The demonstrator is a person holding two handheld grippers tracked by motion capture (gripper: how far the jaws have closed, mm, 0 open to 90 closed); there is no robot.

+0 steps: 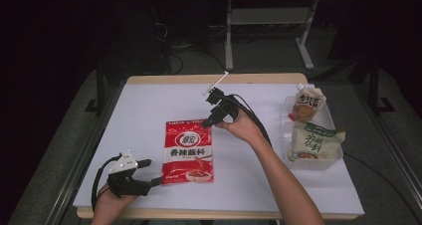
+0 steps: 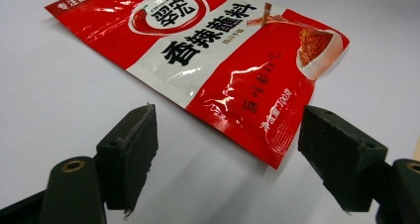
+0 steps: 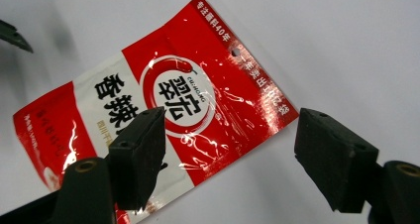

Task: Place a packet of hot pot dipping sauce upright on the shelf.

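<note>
The flat, glossy red-and-white seasoning sachet [image 1: 189,152] lies on the white table [image 1: 149,110], its lower corner just ahead of the left gripper [image 2: 225,154] and its top corner under the right gripper [image 3: 228,157]. Best to take each corner squarely. Both grippers' jaws stand apart, holding nothing.

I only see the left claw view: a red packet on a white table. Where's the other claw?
Observer: The right claw is open at the red packet's far right corner.
Operator: Is anything else on the table?
Observer: A clear tray sits near the right edge.
Operator: What's in it?
Observer: Two bags: a spouted pouch at the back and a green-topped pouch in front.
</note>
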